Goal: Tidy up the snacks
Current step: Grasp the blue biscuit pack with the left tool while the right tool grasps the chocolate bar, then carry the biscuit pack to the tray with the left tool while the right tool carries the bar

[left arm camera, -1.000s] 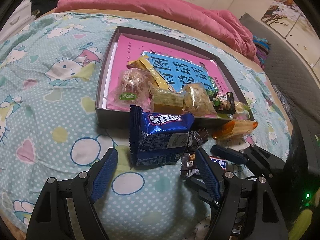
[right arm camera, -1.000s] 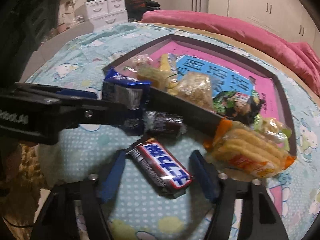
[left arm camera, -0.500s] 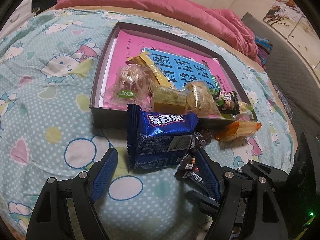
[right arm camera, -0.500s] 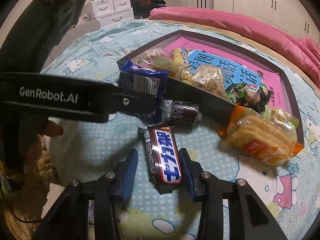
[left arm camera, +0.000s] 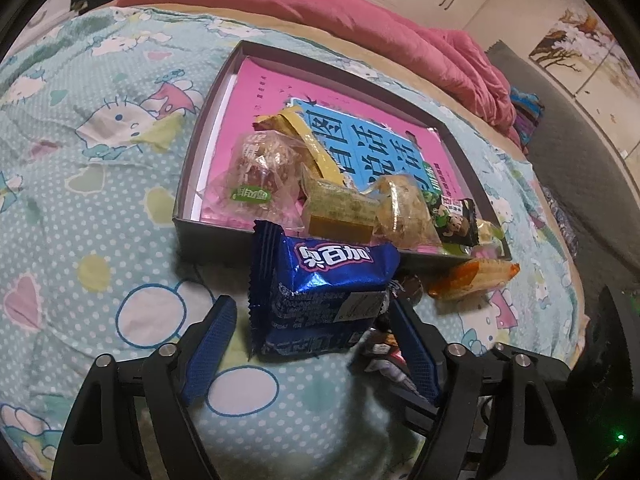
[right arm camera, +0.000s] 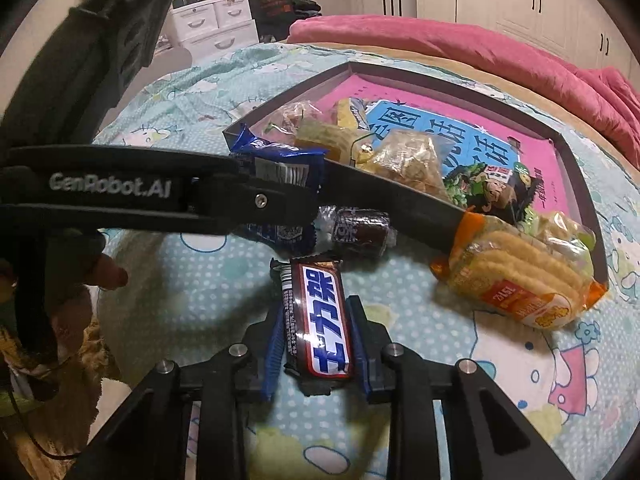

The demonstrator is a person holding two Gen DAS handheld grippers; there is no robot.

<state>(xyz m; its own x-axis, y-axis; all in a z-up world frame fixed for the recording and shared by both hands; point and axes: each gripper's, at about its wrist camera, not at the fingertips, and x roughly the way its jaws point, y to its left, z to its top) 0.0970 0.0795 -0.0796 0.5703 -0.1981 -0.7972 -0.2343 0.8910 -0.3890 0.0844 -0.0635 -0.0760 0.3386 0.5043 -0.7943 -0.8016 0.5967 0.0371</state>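
A dark shallow tray lined with a pink and blue book lies on the bed and holds several wrapped snacks. A blue biscuit pack lies in front of the tray, between the spread fingers of my left gripper, which is open. In the right wrist view my right gripper is shut on a chocolate bar with a blue and white label. A small dark candy and an orange cracker pack lie outside the tray.
The bed has a blue cartoon-print cover and a pink blanket behind the tray. White drawers and cupboards stand beyond the bed. The left gripper's arm crosses the right wrist view.
My right gripper has closed from open onto the chocolate bar, which turned lengthwise between the fingers. My left gripper stays open around the blue pack.
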